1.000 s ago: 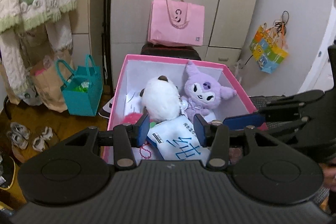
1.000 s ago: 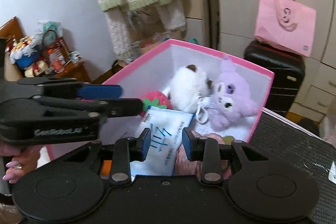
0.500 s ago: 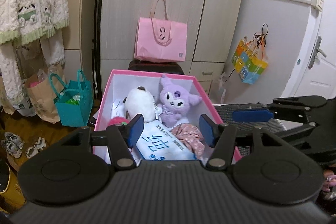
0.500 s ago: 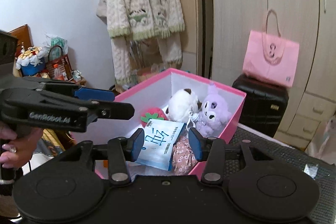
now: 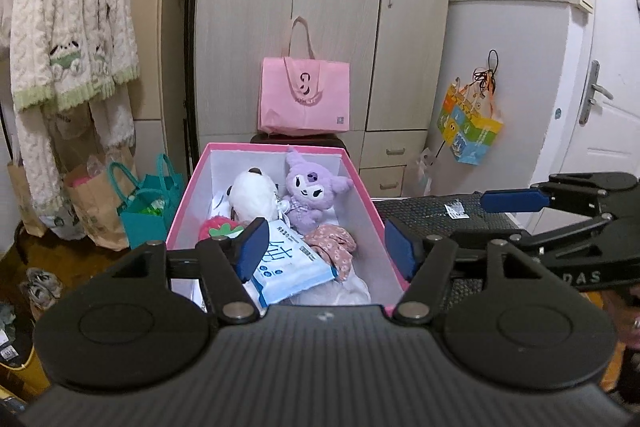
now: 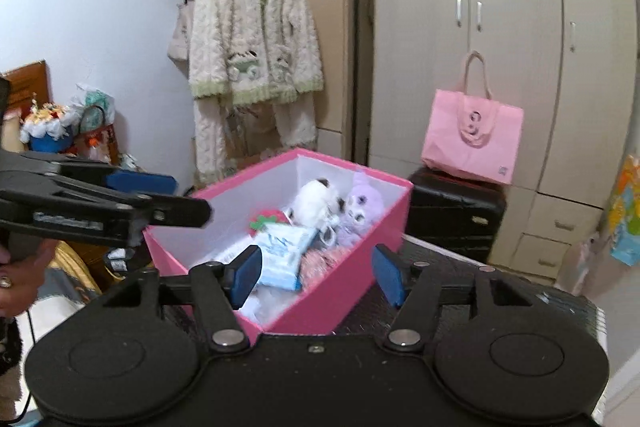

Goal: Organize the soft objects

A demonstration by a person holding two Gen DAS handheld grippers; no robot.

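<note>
Pink box (image 5: 372, 211) standing open on a dark textured bench (image 5: 432, 215), at its left edge, holding the soft things. Inside, against the far wall: white plush (image 5: 254, 195) on the left, purple plush (image 5: 310, 189) touching it on the right. Nearer, along the left wall, red strawberry plush (image 5: 218, 229); beside it a blue and white tissue pack (image 5: 290, 265) lying tilted over a pink floral cloth (image 5: 334, 243) and something white beneath.

Left tongs (image 5: 322, 249) hanging above the near end of the box, jaws opening, about half wide, pads pressing on nothing. Right tongs (image 6: 316, 273) over the near right corner of the box, jaws opening likewise, gripping nothing.

Behind the box: black suitcase (image 6: 456, 215) with a pink bag (image 5: 304, 99) on top, cupboard (image 5: 320, 7) behind. Cream cardigan (image 6: 252, 39) hanging at left
</note>
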